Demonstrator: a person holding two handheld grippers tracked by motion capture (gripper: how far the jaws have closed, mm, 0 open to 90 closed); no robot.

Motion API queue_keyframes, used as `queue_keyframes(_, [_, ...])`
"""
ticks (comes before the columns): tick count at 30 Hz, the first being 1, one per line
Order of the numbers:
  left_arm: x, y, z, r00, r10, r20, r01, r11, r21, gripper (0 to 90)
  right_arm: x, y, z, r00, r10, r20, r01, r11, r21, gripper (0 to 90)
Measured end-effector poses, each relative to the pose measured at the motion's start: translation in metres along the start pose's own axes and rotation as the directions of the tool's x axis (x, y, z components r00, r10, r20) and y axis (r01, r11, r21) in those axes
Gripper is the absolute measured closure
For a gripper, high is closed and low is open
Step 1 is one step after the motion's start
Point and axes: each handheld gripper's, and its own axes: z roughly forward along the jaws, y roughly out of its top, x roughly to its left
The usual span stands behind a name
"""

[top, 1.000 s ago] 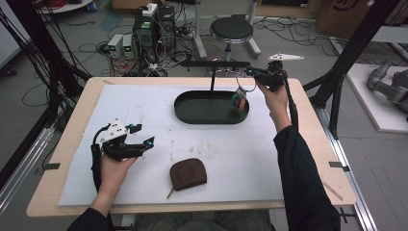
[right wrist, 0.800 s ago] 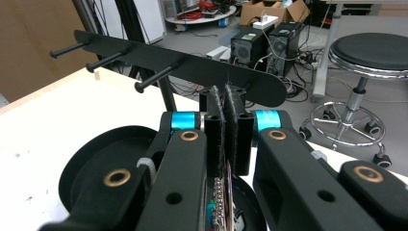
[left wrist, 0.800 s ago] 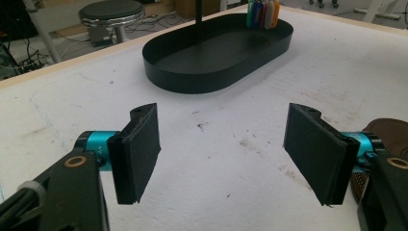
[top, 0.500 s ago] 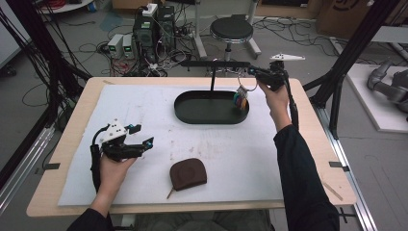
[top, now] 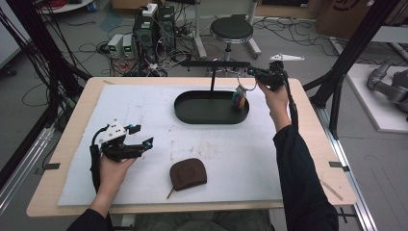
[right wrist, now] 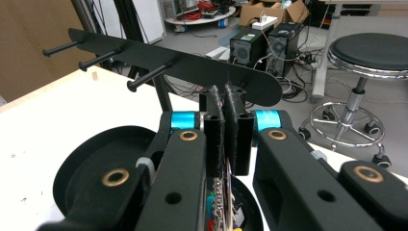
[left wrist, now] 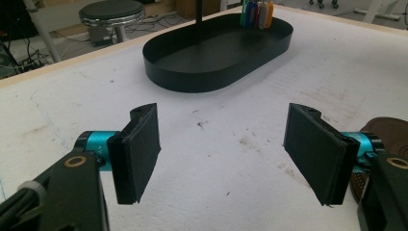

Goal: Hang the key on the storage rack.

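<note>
Gripping the keychain [top: 240,97], the right gripper [top: 253,72] is raised beside the rack [top: 215,64].

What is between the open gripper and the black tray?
Nothing but bare white mat between the left gripper and the tray, seen in the left gripper view.

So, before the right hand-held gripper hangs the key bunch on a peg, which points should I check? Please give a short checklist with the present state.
1. Right hand-held gripper shut on the colourful key bunch with its metal chain: ok.
2. Bunch lifted off the black oval metal tray: cannot tell; it hangs low at the tray's right end.
3. Pegs on the black rack bar free: ok, three bare pegs show.
4. Ring lined up with a peg: not ok; the jaws sit at the bar's end, past the pegs.
5. Left hand-held gripper out of the way: ok, open, near the brown leather pouch.
</note>
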Motion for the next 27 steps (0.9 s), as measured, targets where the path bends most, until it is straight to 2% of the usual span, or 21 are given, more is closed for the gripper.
queue_keyframes(16, [0.0002, -0.0004, 0.0003, 1.0000, -0.003, 0.000, 0.003, 1.0000, 0.000, 28.6, 0.0005, -0.0002, 0.0001, 0.9991, -0.033, 0.029, 0.032, 0.999, 0.020, 86.2])
queue_keyframes(21, [0.0001, -0.0004, 0.0008, 1.0000, -0.001, 0.001, 0.001, 1.0000, 0.003, 28.6, 0.0019, 0.0002, 0.0002, 0.9965, -0.057, 0.060, 0.055, 0.998, 0.036, 84.3])
queue_keyframes(27, [-0.0002, -0.0005, 0.0011, 1.0000, -0.002, 0.001, 0.002, 1.0000, 0.004, 28.6, 0.0016, 0.0004, -0.0010, 0.9947, -0.058, 0.085, 0.055, 0.998, 0.039, 82.1])
